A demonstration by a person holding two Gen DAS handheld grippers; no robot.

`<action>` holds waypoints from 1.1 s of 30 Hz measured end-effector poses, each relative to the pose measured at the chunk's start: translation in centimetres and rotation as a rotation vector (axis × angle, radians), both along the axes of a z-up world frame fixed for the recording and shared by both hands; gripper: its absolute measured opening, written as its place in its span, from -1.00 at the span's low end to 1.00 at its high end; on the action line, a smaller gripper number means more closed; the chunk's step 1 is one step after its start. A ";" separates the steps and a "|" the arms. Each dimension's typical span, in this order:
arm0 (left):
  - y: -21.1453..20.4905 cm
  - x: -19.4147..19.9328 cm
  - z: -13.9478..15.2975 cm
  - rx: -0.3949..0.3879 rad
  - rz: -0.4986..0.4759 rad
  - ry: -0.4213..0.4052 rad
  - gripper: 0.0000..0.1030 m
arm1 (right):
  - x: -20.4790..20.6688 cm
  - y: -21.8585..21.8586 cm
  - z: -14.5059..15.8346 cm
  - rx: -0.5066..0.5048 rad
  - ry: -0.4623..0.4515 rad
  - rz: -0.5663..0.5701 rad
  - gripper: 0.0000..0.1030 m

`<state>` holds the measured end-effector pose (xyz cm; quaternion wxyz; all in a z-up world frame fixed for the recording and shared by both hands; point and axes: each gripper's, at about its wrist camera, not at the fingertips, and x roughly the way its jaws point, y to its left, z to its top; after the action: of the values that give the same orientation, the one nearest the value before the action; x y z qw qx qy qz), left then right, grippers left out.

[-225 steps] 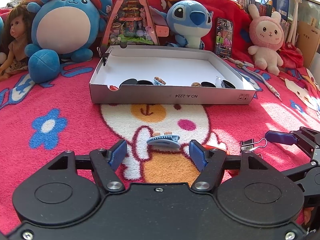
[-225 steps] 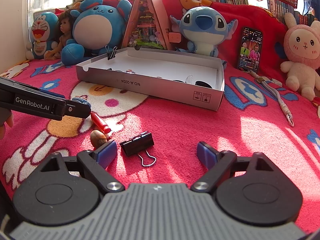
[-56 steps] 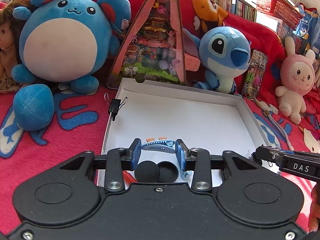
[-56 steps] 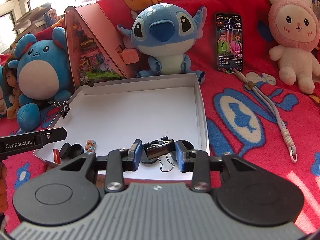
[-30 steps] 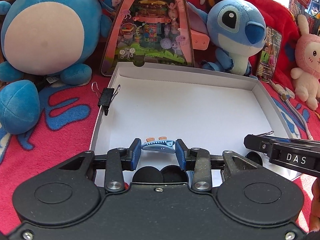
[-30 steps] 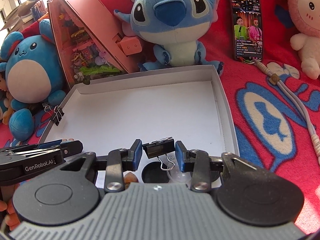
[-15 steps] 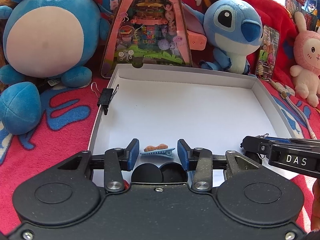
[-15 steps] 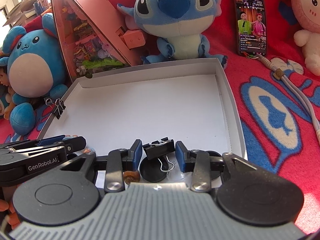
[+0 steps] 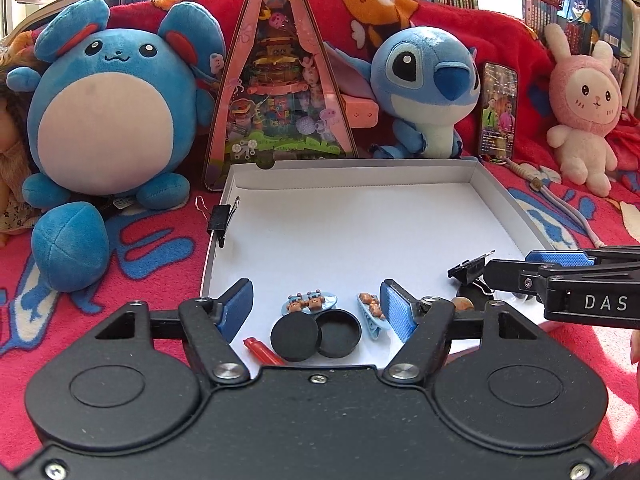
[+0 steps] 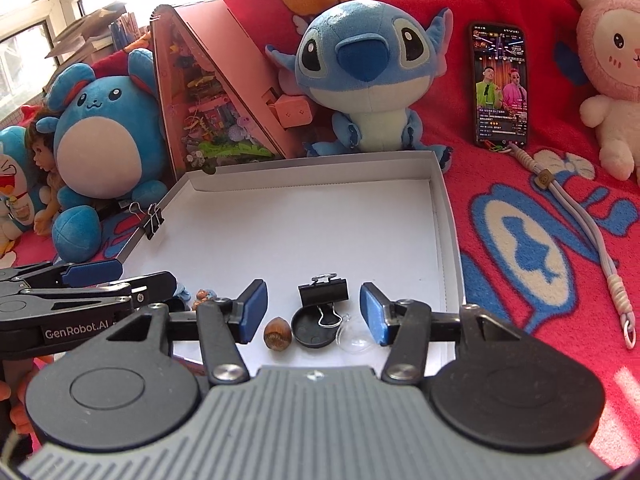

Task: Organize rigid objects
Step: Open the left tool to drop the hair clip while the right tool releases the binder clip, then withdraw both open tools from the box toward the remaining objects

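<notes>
Your left gripper [image 9: 316, 306] hangs over the near edge of the white box [image 9: 496, 196], jaws opening and gripping nothing. The blue bear hair clip [image 9: 311, 302] lies on the box floor between its fingers, touching neither pad, just behind two black caps [image 9: 316, 334]. Your right gripper [image 10: 313, 312] is likewise opening; the black binder clip [image 10: 323, 296] rests free between its pads inside the box, leaning on a black cap [image 10: 314, 333] beside a nut [image 10: 277, 333].

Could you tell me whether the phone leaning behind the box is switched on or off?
On: the phone shows a lit screen with two performers.
</notes>
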<state>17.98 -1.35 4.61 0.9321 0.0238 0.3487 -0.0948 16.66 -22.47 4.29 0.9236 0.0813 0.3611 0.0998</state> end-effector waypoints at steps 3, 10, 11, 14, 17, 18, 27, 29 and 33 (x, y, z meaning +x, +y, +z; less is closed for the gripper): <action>0.0 -1.2 0.4 -0.010 -0.015 -0.012 0.39 | -1.1 0.0 0.4 -0.012 -0.026 0.018 0.39; 0.1 -3.3 0.9 -0.025 -0.039 -0.014 0.42 | -3.3 0.4 0.9 -0.056 -0.069 0.049 0.50; 0.1 -3.5 0.9 -0.023 -0.041 -0.013 0.42 | -3.5 0.4 0.9 -0.061 -0.073 0.054 0.50; 0.1 -4.1 0.8 -0.024 -0.046 -0.012 0.42 | -4.1 0.6 1.0 -0.074 -0.083 0.061 0.52; 0.1 -4.7 0.9 -0.028 -0.050 -0.011 0.43 | -4.7 0.6 0.9 -0.079 -0.091 0.065 0.55; 0.2 -4.9 0.9 -0.030 -0.052 -0.011 0.43 | -4.8 0.6 0.9 -0.081 -0.093 0.065 0.56; 0.7 -7.1 0.8 -0.033 -0.070 -0.024 0.43 | -6.9 0.4 0.5 -0.094 -0.109 0.078 0.59; 0.7 -7.5 0.7 -0.033 -0.073 -0.022 0.43 | -7.4 0.2 0.3 -0.094 -0.106 0.083 0.59; 0.7 -8.7 0.4 -0.038 -0.086 -0.017 0.44 | -8.3 0.0 -0.1 -0.090 -0.098 0.087 0.59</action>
<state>9.32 -0.62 4.99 0.9304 0.0220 0.3376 -0.1410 8.37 -22.45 4.15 0.9377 0.0188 0.3228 0.1274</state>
